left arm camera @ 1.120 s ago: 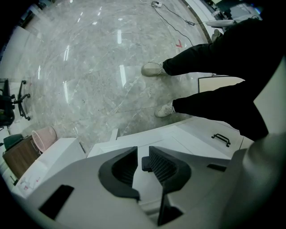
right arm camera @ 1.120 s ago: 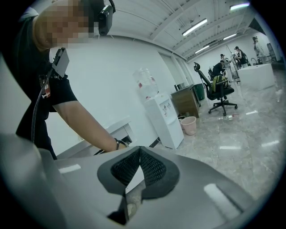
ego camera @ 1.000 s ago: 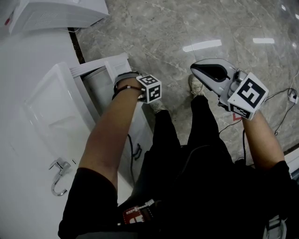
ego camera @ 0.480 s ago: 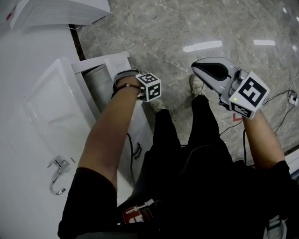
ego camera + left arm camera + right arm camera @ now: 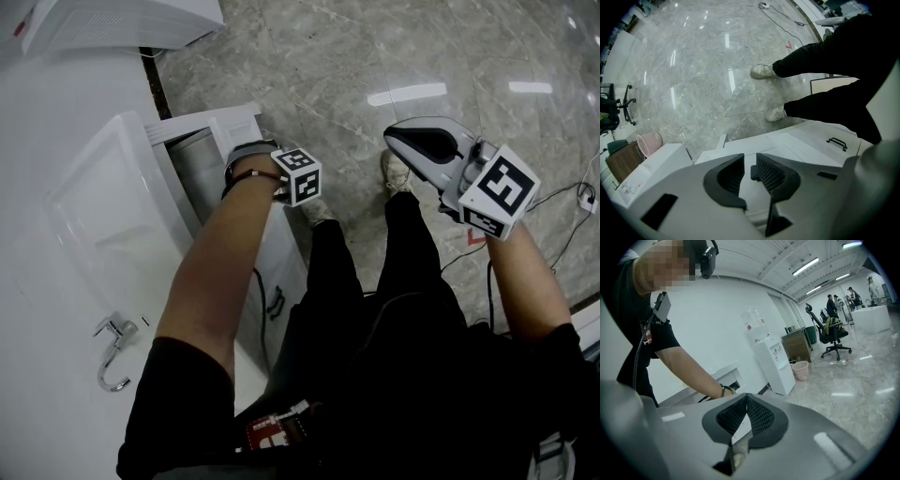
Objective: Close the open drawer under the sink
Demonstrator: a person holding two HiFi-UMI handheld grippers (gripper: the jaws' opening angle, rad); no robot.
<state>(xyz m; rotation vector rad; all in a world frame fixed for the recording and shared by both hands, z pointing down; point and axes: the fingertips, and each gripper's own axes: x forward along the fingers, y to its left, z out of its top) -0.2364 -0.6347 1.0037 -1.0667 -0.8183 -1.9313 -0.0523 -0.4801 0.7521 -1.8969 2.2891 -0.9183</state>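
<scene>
**Barely any movement: left gripper stays at the open drawer's front**

Since a second ago the left gripper has edged only slightly toward the cabinet, and the drawer remains pulled out. The drawer is a white box with a grey inside, sticking out from under the white sink; the person's forearm covers part of it. In the left gripper view, its small dark handle shows end-on in the narrow gap between the ribbed dark jaws. It lies close to one jaw and the jaws stand a little apart, not clamped. From the head view these jaws are hidden behind the wrist and the marker cube.

The right gripper is held up well away over the floor, its ribbed tips pressed together on nothing.

A thin black bar handle sits on a neighbouring cabinet front. A curved metal tap stands on the glossy sink top, and grey veined marble floor lies beyond.
</scene>
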